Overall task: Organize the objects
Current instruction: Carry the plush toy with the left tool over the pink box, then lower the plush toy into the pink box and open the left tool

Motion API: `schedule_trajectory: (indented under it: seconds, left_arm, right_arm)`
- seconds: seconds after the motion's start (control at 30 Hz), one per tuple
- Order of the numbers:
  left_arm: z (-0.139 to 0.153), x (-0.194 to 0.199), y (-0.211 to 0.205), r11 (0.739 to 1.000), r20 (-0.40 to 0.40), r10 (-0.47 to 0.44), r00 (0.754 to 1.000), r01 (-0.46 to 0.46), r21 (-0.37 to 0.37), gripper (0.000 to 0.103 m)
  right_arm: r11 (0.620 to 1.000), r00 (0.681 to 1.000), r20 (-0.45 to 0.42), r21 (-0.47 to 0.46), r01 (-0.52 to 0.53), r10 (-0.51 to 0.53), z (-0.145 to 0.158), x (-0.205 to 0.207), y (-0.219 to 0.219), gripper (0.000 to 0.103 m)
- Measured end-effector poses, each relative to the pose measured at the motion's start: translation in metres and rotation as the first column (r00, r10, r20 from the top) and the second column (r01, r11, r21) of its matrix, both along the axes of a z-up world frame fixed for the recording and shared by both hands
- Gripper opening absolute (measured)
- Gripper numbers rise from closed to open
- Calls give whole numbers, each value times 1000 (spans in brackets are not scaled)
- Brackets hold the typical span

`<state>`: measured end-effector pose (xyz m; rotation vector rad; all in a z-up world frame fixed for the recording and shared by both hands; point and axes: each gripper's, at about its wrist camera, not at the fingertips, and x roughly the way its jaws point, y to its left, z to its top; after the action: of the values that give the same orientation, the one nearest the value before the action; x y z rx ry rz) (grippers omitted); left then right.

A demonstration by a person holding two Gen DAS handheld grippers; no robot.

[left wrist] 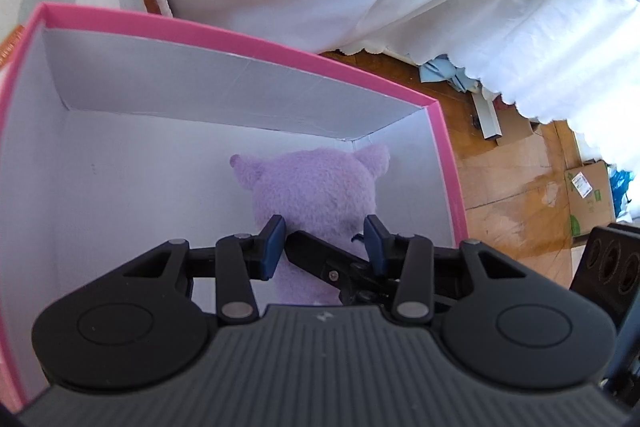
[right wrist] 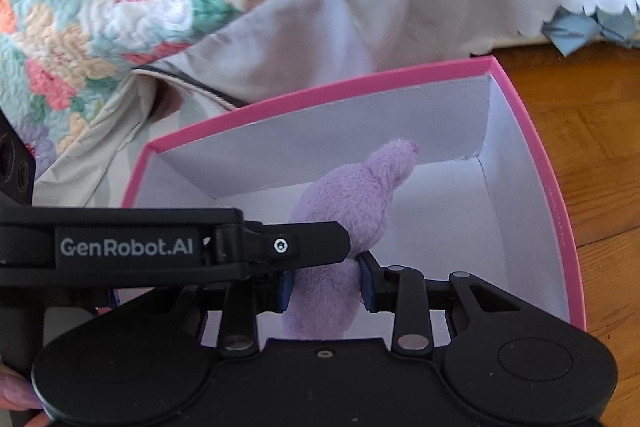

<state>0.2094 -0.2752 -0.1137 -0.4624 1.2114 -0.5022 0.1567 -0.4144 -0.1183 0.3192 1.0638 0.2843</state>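
Both grippers pinch one purple plush toy (left wrist: pixel 316 195) inside the pink box (left wrist: pixel 240 41). Left gripper (left wrist: pixel 325 239): blue pads narrowly parted, pressing the toy's sides. Right gripper (right wrist: pixel 325 279): pads squeezing the toy's lower body. The toy's eared head points toward the box's far wall. Toy's base hidden behind both gripper housings; its face unseen.

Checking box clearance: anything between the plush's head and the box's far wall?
Nothing: bare white box floor between plush and far wall of the pink box, in the left wrist view.
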Motion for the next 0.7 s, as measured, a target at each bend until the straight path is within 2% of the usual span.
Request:
schedule_trajectory:
  seconds: [0.13,0.27,0.6,0.7]
  left_arm:
    - [-13,8,-12,1000,-24,-7,1000,7,11,40]
    - [-21,15,-23,999,-31,-18,999,19,30,40]
    - [-41,23,-22,999,-110,27,994,-30,-26,38]
    - [-44,24,-25,998,-126,38,991,-44,-45,36]
  right_arm:
    - [997,1000,-3,-72,-20,20,-6,7,2,37]
    - [995,999,-34,-98,-3,0,-13,15,0,37]
    - [966,997,-67,-254,-51,35,-18,24,13,37]
    - [944,997,-68,-324,-55,35,-17,25,18,43]
